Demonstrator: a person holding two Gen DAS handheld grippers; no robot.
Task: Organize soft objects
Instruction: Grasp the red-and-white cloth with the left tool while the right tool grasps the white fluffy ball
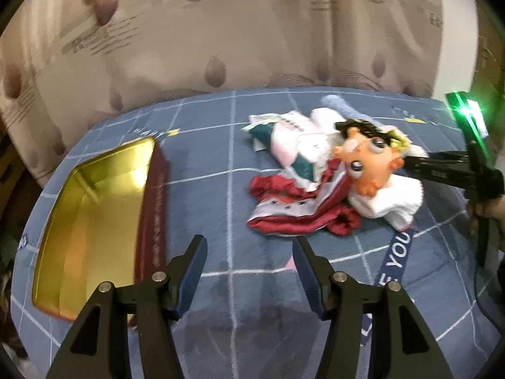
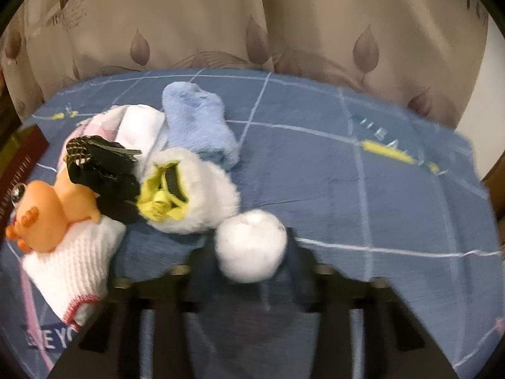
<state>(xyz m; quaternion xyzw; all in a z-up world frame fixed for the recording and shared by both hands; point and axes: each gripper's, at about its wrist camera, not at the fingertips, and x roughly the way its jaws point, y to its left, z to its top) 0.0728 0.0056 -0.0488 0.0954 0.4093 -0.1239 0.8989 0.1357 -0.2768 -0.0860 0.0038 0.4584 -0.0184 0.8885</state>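
Note:
A pile of soft things lies on the blue checked bedspread (image 1: 202, 195). It holds an orange rubber doll head (image 1: 366, 161) with black hair, a white knit sock (image 1: 391, 202), a red and white cloth (image 1: 293, 205) and a green and white pouch (image 1: 284, 139). My left gripper (image 1: 249, 252) is open and empty, above the spread in front of the pile. In the right wrist view a white fluffy ball (image 2: 251, 246) sits between the blurred fingers of my right gripper (image 2: 252, 262). A white fuzzy slipper with yellow lining (image 2: 186, 189) and a light blue towel (image 2: 199, 123) lie just beyond it.
An open gold-lined tin box (image 1: 91, 218) with dark red walls lies on the spread to the left. A navy strap with white letters (image 1: 394, 259) runs toward the front. A beige leaf-patterned curtain (image 1: 252, 38) hangs behind the bed.

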